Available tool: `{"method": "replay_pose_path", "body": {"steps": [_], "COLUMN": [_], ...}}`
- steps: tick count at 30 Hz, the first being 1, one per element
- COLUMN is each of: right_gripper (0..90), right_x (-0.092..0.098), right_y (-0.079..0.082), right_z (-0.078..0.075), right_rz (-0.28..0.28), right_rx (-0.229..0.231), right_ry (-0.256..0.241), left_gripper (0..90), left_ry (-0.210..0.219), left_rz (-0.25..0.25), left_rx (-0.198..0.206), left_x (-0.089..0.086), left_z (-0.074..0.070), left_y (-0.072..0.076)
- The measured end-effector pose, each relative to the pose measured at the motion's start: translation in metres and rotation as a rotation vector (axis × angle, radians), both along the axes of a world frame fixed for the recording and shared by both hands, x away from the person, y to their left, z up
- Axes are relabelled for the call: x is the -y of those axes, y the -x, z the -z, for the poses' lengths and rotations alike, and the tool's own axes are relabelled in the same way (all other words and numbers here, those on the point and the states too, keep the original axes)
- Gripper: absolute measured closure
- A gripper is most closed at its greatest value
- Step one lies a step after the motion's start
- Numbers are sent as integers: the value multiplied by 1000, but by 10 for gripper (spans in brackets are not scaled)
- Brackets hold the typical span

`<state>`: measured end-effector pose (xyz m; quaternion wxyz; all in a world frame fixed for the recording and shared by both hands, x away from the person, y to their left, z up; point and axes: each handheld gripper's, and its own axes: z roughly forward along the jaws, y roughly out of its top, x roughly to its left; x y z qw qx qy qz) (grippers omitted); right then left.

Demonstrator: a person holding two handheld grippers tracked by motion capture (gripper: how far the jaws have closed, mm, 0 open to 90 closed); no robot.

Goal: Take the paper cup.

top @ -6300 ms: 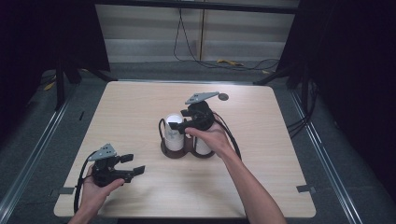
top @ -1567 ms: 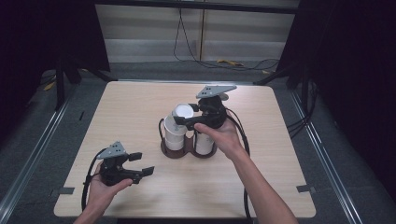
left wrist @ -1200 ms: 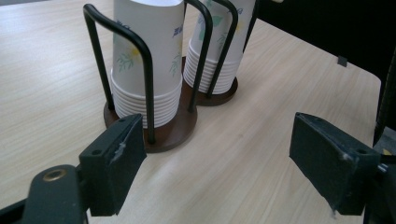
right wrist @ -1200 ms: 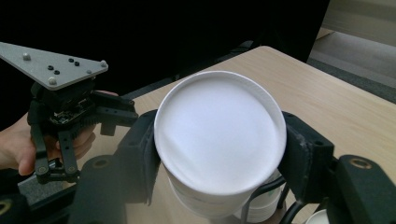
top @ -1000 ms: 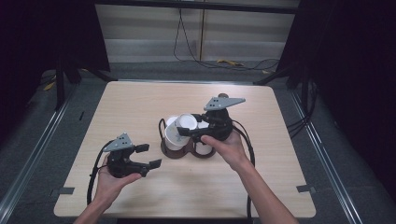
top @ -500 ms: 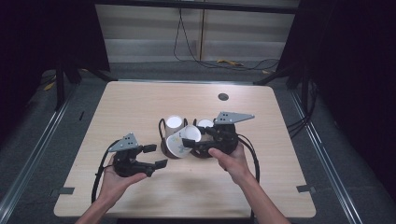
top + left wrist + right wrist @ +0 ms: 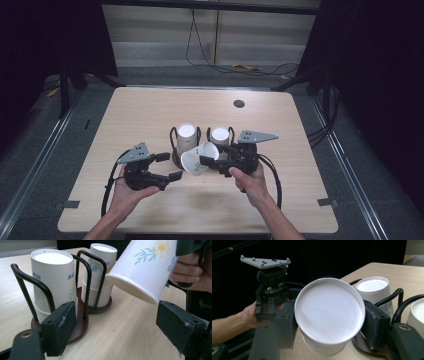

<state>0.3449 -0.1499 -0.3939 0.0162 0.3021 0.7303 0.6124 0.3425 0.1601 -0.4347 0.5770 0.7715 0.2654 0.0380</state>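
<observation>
While clamped between the jaws of the right gripper (image 7: 212, 161), single paper cup (image 7: 196, 158) held clear of the table (image 7: 150, 110), near mid-width and toward the front edge, just in front of two cup stacks (image 7: 187, 137) in their wire holders (image 7: 82, 277). Long axis tilted, closed base toward the right gripper's camera, open rim angled down toward the left gripper (image 7: 167, 167). Left gripper spread wide and empty, just beside the rim on the left-edge side; likely hand-over, needing jaws closed across the cup wall.
</observation>
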Motion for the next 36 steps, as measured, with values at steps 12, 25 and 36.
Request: {"method": "replay_pose_path", "body": {"steps": [12,25,36], "right_gripper": [376,376,376], "right_x": [-1,8,5], "right_y": [3,6,10], "right_z": [17,25,33], "right_rz": [-20,-16,-44], "right_rx": [-27,-31,-49], "right_ry": [-65,-106,-157], "left_gripper": [160,159,166], "left_ry": [8,20,15], "left_rz": [61,82,91], "left_rx": [3,20,23], "left_x": [6,10,11], "left_z": [0,5,5], "left_y": [6,11,14]}}
